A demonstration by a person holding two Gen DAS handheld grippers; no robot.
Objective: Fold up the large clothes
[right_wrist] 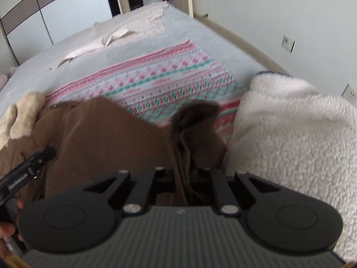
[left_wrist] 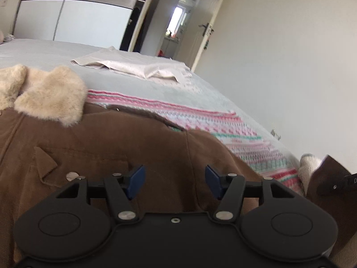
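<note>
Pinching a brown coat fold — right tool clamped tight.

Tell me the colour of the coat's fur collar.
The fur collar is cream-beige, on a brown coat; clearest in the left wrist view.

Hardly any lettering can be read in either view. In the right wrist view, the black plastic left gripper entering from the left edge carries a short line of pale printed characters along its side, but they are too blurred to spell out. In the left wrist view, the black body of the right gripper at the right edge shows a single pale letter that looks like a "D", cut off by the frame border. The brown corduroy coat, with its cream fur collar, shows no tag or legible print in either view.
</note>
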